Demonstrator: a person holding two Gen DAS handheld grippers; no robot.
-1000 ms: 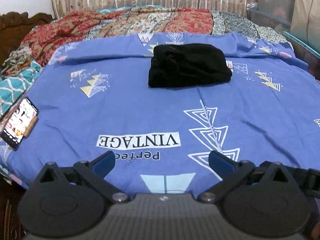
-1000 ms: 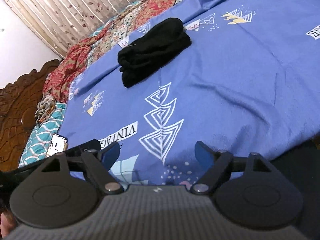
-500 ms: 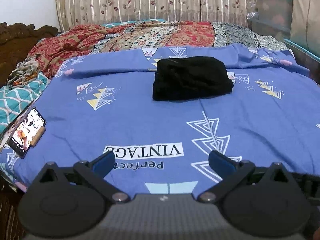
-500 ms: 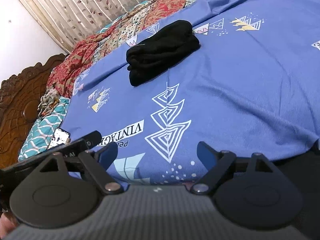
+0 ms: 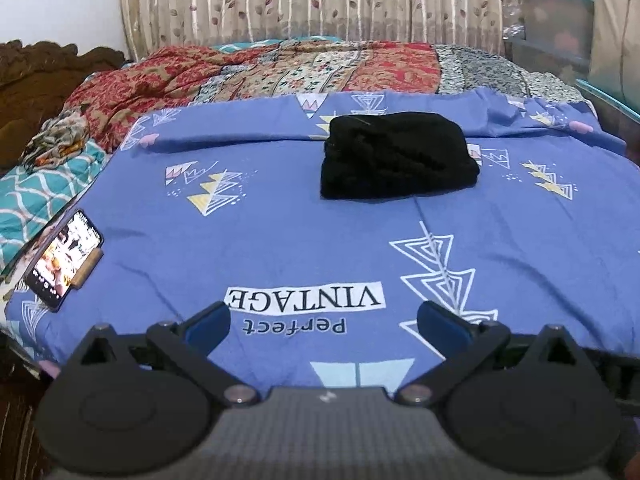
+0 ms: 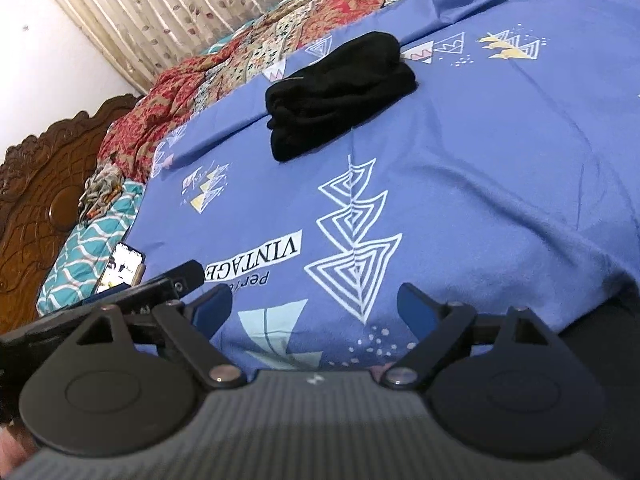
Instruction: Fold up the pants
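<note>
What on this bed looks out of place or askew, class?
The black pants lie as a lumpy, uneven bundle on the blue bedsheet, not flat. A lit phone sits at the sheet's left edge. Both grippers, left and right, are open, holding nothing.

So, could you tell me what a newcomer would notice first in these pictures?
The black pants, folded into a compact bundle, lie alone toward the far side of the blue bedsheet. A lit phone lies at the sheet's left edge. The left gripper and right gripper are both open and empty, near the bed's front edge.
</note>
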